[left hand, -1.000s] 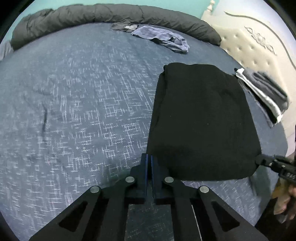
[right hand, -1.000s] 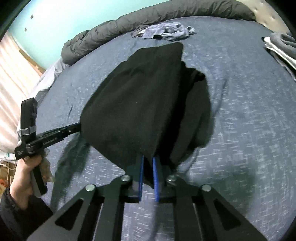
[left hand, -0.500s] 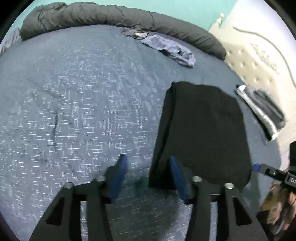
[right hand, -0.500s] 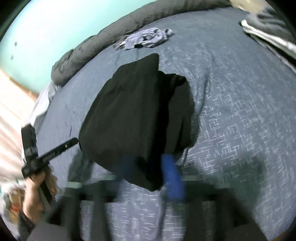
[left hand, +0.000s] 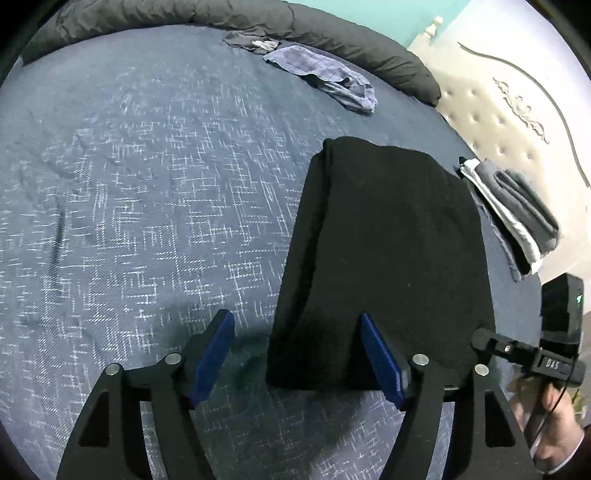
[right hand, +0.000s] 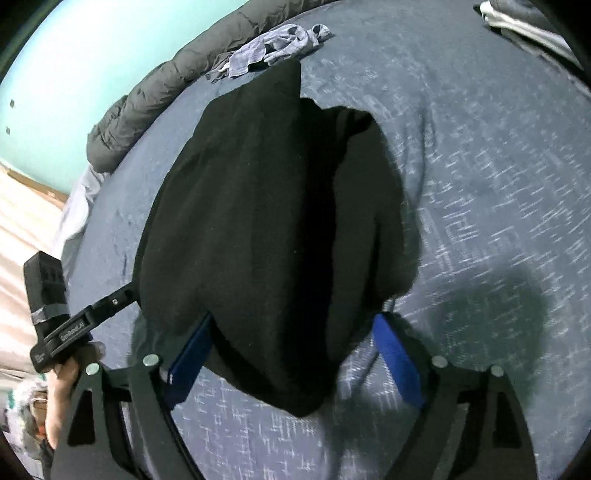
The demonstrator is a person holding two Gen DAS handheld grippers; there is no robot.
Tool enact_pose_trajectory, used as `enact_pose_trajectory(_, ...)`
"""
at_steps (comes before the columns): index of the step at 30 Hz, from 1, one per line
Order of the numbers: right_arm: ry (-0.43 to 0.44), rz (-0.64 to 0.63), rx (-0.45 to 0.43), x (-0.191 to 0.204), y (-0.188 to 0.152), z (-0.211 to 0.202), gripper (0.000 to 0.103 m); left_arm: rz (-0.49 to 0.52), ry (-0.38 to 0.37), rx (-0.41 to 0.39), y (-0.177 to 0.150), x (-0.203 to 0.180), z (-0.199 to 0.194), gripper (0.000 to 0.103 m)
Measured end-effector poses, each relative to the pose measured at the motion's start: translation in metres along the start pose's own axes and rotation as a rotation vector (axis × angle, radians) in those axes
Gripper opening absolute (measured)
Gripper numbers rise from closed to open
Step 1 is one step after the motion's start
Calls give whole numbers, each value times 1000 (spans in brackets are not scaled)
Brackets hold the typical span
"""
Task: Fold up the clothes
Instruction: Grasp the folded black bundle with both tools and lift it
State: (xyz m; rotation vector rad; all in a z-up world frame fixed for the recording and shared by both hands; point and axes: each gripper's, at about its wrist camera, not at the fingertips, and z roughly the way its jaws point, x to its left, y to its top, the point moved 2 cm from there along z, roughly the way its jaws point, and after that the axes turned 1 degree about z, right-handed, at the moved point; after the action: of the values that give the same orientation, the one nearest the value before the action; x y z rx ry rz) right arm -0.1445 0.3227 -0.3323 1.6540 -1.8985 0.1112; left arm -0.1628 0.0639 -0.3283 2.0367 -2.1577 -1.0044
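Left gripper [left hand: 297, 354]: tilted steeply down toward the bed [left hand: 147, 184], jaws spread and opening; blue pads [left hand: 214, 354] clear of cloth. Near corner of the black garment [left hand: 388, 258] between the fingers, toward the right pad, but not pinched. Seen from the right wrist view, carried in a hand [right hand: 62, 387] low at the left, its finger tip at the garment's left edge.

Right gripper [right hand: 295, 354]: also pitched down, jaws wide and opening. Near edge of the black garment [right hand: 266, 240] sagging between the blue pads [right hand: 397, 365]; no squeeze visible on either side. From the left wrist view, seen at the far right, held in a hand [left hand: 554, 417], tip touching the garment's near right corner.

Black garment: folded to a rough rectangle, lying flat on the blue patterned bed cover, stretching straight ahead of both claws. Right half bunched, with a dark crease along the middle in the right wrist view.

Surroundings: stack of folded grey-and-white clothes [left hand: 513, 214] ahead and right of the left claw, just past the garment's right edge, near the cream tufted headboard [left hand: 498, 122]. Crumpled blue checked cloth [left hand: 328, 77] far ahead, beside a rolled dark grey duvet [left hand: 221, 18] along the far edge of the bed. Teal wall [right hand: 74, 55] behind. Nothing lying between the claws and the garment.
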Motion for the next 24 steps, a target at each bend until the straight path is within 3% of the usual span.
enact_pose_trajectory(4,11,-5,-6,5,8,5,88,-30,-35,-24,8,1,-5,75)
enact_pose_trajectory(10,13,-10,4,12,18,17,88,51,-31,22,7,-15,15,76)
enact_pose_trajectory(18,4,-37,8,21,24,27,88,-22,-108,33,13,-8,24,80)
enact_pose_trajectory(24,40,-64,7,23,29,26,69,52,-118,12,19,-21,15,80)
